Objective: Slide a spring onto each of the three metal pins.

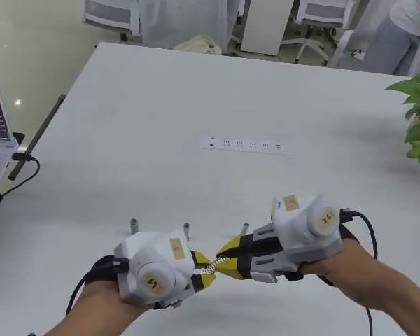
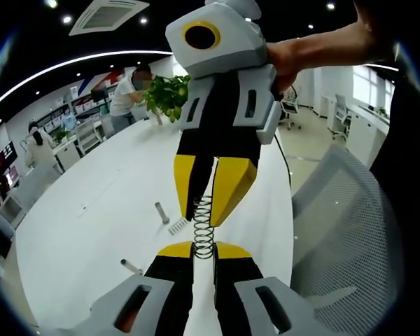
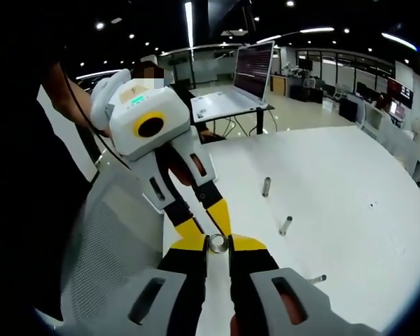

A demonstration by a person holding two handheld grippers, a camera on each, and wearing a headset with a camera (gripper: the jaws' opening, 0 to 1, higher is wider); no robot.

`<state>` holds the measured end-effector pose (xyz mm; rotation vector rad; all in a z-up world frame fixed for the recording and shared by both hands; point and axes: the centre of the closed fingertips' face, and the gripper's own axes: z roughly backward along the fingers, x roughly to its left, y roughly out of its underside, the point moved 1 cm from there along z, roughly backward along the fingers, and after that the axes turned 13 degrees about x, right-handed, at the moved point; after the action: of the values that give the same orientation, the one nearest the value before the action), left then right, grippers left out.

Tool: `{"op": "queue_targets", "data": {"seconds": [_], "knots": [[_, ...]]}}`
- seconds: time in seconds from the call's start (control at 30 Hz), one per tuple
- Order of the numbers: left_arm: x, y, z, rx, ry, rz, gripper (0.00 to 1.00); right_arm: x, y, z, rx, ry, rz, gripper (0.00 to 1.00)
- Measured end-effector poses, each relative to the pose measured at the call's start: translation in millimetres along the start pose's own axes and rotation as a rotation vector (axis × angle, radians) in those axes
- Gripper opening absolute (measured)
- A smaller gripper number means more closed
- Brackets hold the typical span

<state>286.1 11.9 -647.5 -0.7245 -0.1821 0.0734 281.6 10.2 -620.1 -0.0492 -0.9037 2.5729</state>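
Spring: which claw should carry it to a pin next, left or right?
Right, probably. The left claw and right claw both pinch the spring, but the right gripper view has all three pins ahead of its claw, and in the head view the nearest pin stands just beside it.

Opposed close views, spring [image 2: 204, 234] between

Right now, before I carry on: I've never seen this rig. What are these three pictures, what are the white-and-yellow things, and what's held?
No robot here: a person holds hand tongs, one per hand. The head view looks down from a headset; each round picture comes from a camera riding on one tool. The left tongs and right tongs meet tip to tip, both pinching one spring above the white table. Three metal pins sit on it, with a power strip farther back.
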Motion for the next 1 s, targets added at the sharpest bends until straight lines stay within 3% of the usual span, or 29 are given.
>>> {"op": "queue_targets", "data": {"seconds": [0.37, 0.87, 1.0], "knots": [[-9.1, -2.9, -1.9, -0.006, 0.025, -0.018, 0.02, 8.0, 8.3, -3.4, 0.115, 0.01, 0.13, 0.12], [-18.6, -6.0, -2.7, 0.005, 0.042, -0.059, 0.02, 16.7, 18.5, -8.3, 0.235, -0.013, 0.281, 0.16], [-20.9, -6.2, -1.6, 0.007, 0.046, -0.072, 0.02, 18.6, 18.3, -10.2, 0.242, -0.02, 0.302, 0.13]]}}
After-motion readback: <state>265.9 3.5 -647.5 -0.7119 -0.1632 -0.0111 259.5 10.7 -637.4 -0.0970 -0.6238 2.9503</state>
